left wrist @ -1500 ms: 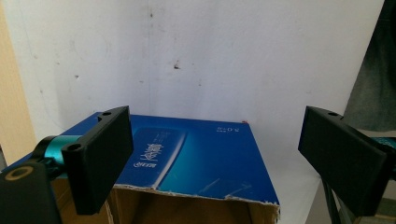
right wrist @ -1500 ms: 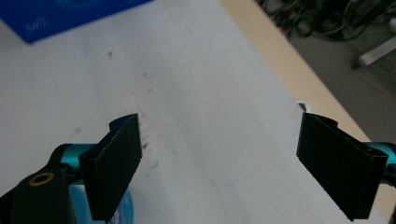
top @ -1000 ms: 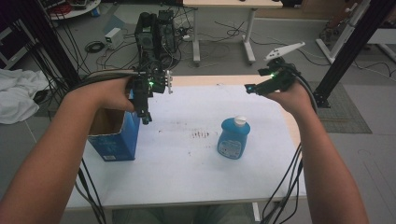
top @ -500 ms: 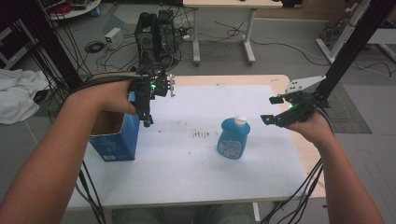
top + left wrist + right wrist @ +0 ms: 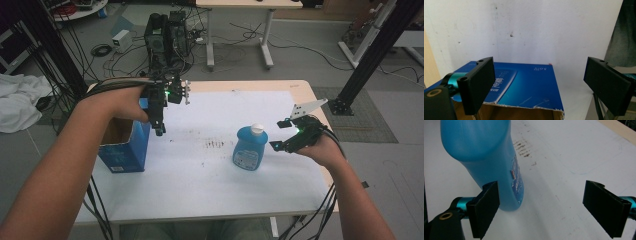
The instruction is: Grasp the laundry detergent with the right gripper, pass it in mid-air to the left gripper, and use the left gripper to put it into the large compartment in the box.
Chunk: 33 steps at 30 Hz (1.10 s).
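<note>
Bottle (image 5: 248, 147) stood upright mid-table in the high view, ungrasped, the right gripper (image 5: 284, 134) just beside it and the left gripper (image 5: 159, 122) above the open blue box (image 5: 122, 150). Left gripper view showed spread, empty jaws over the box (image 5: 524, 85), its inside cut off. Right gripper view showed spread jaws approaching the bottle (image 5: 486, 152), its cap cropped; grasping remained, apparently.

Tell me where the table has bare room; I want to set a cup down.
Free: the white sheet in front of the blue bottle and box, and the strip between them. Crowded: beside the bottle, where the right gripper hovers open.
</note>
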{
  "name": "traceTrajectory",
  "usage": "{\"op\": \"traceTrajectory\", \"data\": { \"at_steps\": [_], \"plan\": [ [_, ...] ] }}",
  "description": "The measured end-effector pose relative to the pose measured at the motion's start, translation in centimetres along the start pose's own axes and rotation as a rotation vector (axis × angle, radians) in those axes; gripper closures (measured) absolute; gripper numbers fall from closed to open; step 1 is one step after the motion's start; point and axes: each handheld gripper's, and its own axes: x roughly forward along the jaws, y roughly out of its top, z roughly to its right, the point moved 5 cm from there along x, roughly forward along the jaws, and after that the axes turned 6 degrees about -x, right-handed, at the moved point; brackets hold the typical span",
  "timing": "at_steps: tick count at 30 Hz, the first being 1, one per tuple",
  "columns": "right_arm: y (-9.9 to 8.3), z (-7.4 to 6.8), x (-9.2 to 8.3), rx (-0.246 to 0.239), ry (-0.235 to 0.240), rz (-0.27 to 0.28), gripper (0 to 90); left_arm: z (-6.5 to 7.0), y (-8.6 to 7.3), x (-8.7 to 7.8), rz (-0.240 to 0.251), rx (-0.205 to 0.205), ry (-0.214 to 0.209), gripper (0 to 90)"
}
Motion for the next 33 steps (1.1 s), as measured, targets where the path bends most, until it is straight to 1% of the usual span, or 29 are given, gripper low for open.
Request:
{"op": "traceTrajectory", "data": {
  "at_steps": [3,5,6,7,8,10,11,12,13,14,15,17,19,20,21,22,23,24,25,26,27,28,29,31,32,33],
  "plan": [
    [-0.5,-0.5,0.7,0.002,0.015,-0.002,13.3,0.1,0.1,0.0,-0.001,0.003,-0.001,10.2],
    [-0.9,-0.9,1.3,0.003,0.024,-0.007,13.3,0.2,0.2,0.1,-0.003,0.001,-0.010,10.2],
    [-1.0,-1.0,1.5,-0.001,0.026,-0.009,13.3,0.4,0.1,0.1,-0.003,-0.014,-0.017,10.2],
    [-1.2,-1.2,1.7,0.009,0.031,-0.010,13.3,0.1,0.2,-0.1,-0.013,0.017,-0.001,10.2],
    [-1.4,-1.3,2.0,0.003,0.039,-0.010,13.3,0.2,0.2,0.0,-0.001,0.003,0.001,10.2],
    [-1.7,-1.6,2.5,0.016,0.039,0.000,13.3,0.3,0.2,-0.1,-0.002,0.004,0.001,10.2],
    [-1.9,-1.9,2.7,0.035,0.060,0.000,13.3,0.3,0.2,-0.1,-0.002,0.003,0.002,10.2],
    [-2.1,-2.1,2.7,0.037,0.064,0.003,13.3,0.4,0.2,-0.1,-0.002,0.003,0.002,10.2],
    [-2.1,-1.8,2.9,0.004,0.045,0.035,13.3,0.4,0.3,-0.1,-0.002,0.004,0.000,10.2],
    [-2.2,-1.9,2.9,0.017,0.045,0.038,13.3,0.5,0.3,-0.1,-0.003,0.005,0.000,10.2],
    [-2.4,-2.0,3.1,0.003,0.048,0.044,13.3,0.5,0.3,-0.1,-0.003,0.006,0.003,10.2],
    [-2.5,-2.5,3.3,0.009,0.055,0.042,13.3,0.6,0.4,-0.2,-0.002,0.008,0.003,10.2],
    [-2.7,-2.7,3.5,0.004,0.063,0.028,13.3,0.6,0.4,-0.3,-0.003,0.010,0.007,10.2],
    [-2.9,-3.0,3.5,0.031,0.080,0.003,13.3,0.6,0.4,-0.3,-0.003,0.014,0.010,10.2],
    [-2.9,-3.1,3.5,0.043,0.087,0.000,13.3,0.7,0.4,-0.3,-0.003,0.005,0.001,10.2],
    [-3.0,-3.0,3.4,0.040,0.083,0.001,13.3,0.6,0.4,-0.4,-0.003,0.010,0.007,10.2],
    [-3.0,-3.1,3.2,0.070,0.093,0.004,13.3,0.7,0.4,-0.3,-0.005,0.010,0.005,10.2],
    [-2.9,-2.9,3.1,0.059,0.089,0.014,13.3,0.7,0.4,-0.3,-0.005,0.012,0.008,10.2],
    [-2.9,-2.6,3.1,0.035,0.065,0.031,13.3,0.7,0.4,-0.3,-0.005,0.010,0.007,10.2],
    [-2.9,-2.7,3.0,0.039,0.067,0.026,13.3,0.7,0.4,-0.3,-0.002,0.010,0.008,10.2],
    [-3.0,-2.8,3.0,0.041,0.066,0.023,13.3,0.6,0.4,-0.4,-0.001,0.021,0.014,10.2],
    [-2.9,-2.9,3.1,0.032,0.071,0.029,13.3,0.7,0.4,-0.3,-0.005,0.005,0.004,10.2],
    [-2.9,-3.0,3.2,0.026,0.077,0.026,13.3,0.6,0.4,-0.4,-0.003,0.008,0.009,10.2],
    [-2.8,-3.2,3.4,0.038,0.084,0.035,13.3,0.6,0.3,-0.4,-0.003,0.006,0.012,10.2],
    [-2.8,-3.5,3.6,0.043,0.098,0.036,13.3,0.6,0.3,-0.4,-0.002,0.007,0.011,10.2],
    [-2.8,-3.9,3.8,0.071,0.115,0.022,13.3,0.6,0.3,-0.4,-0.002,0.007,0.014,10.2]
  ]
}}
